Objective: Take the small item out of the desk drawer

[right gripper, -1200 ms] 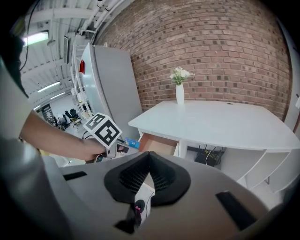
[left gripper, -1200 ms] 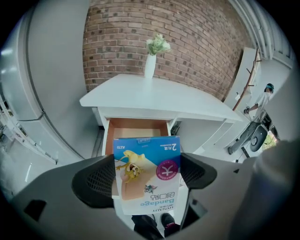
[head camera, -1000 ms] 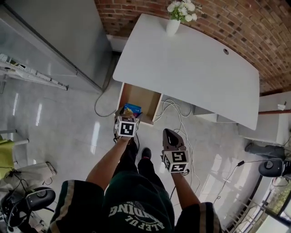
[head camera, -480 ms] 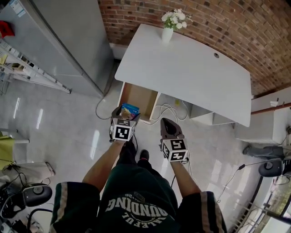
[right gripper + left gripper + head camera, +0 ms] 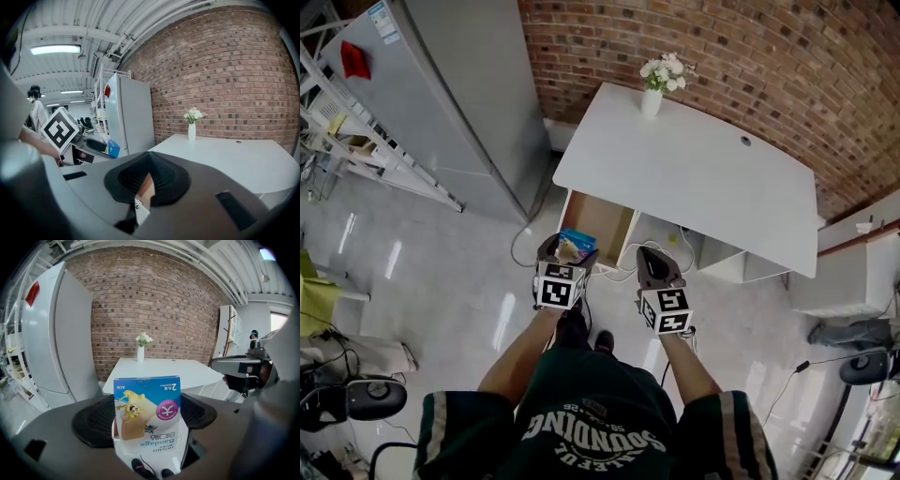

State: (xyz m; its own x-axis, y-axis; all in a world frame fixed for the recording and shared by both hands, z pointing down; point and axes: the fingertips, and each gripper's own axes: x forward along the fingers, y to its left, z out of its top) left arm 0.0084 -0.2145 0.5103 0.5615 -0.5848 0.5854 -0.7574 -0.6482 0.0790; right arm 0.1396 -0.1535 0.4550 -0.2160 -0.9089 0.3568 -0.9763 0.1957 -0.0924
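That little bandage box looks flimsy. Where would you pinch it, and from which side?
Probably as the left gripper holds it now: pads on the bandage box's two narrow side edges, low down, approaching its broad printed face. The box is flat and thin, so its edges likely resist squeezing better than the wide faces.

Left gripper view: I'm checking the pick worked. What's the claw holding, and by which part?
The left claw holds the small blue bandage box by its two narrow sides, about mid-height, printed face toward the camera.
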